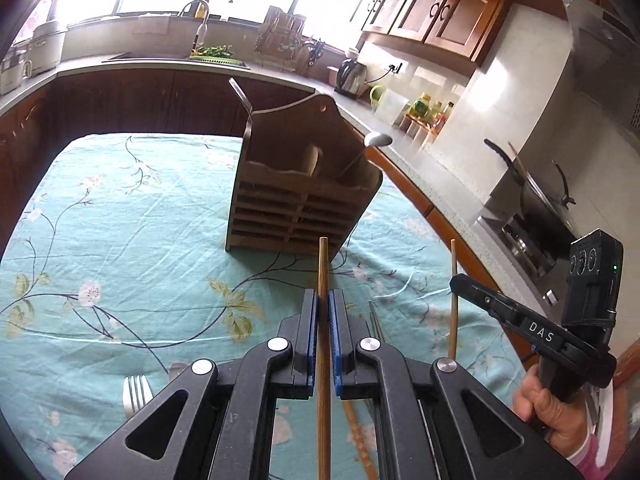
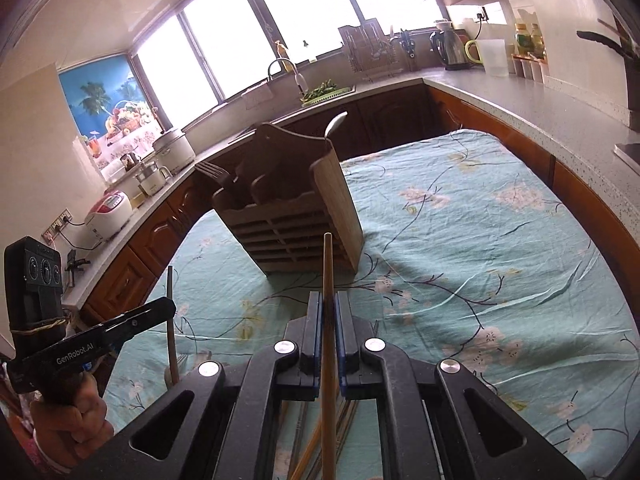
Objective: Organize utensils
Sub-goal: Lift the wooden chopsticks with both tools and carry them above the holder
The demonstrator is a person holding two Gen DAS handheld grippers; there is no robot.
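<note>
A wooden utensil holder (image 1: 304, 196) stands on the cloth-covered bench (image 1: 120, 216), already holding a spoon (image 1: 376, 141) and a fork (image 2: 214, 172). Each hand-held gripper is clamped on one chopstick: the left hand-held gripper (image 1: 323, 300) on its chopstick (image 1: 323, 264), the right hand-held gripper (image 2: 329, 300) on its own chopstick (image 2: 328, 264). Both sticks are not yet in the holder. Another fork (image 1: 136, 394) and more chopsticks (image 2: 304, 424) lie on the bench. Nothing blocks the way to the holder.

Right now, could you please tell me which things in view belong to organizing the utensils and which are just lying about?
Belongs to the job:
- wooden holder
- chopstick in the left gripper
- chopstick in the right gripper
- fork on the cloth
- spoon in the holder

Just lying about:
- kettle
- rice cooker
- pan
</note>
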